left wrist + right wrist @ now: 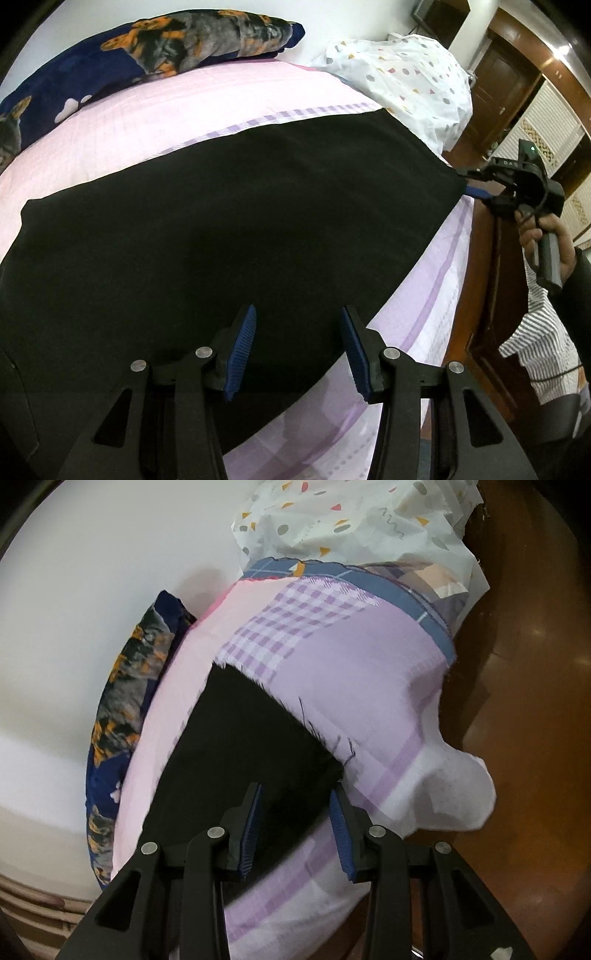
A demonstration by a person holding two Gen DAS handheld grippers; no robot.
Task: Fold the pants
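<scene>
Two big things fill your view: the bed [207, 110] with its pink and purple checked sheet, and the black pants [221, 229] lying flat on top of it. The pants cover most of the near side of the bed and run all the way to its right edge. Along the far edge of the bed sits a dark blue blanket [155, 55] with orange and grey dogs on it. At the far right corner there is a white cover [402, 74] with little coloured shapes. Past the right edge you can see the brown wood floor [535, 686].

Your left gripper [295, 350] hangs just over the near edge of the pants. Its blue pads [242, 350] are spread wide apart and hold nothing.

Your right gripper [466, 181] is at the right edge of the bed, right at the corner of the pants. From its own camera, your right gripper [293, 830] has its jaws spread too, with the frayed corner of the pants [251, 738] lying between them. The right pad [340, 834] is just beside the cloth edge, but you cannot tell if it touches. Your right hand [550, 240] holds the grey handle.
</scene>
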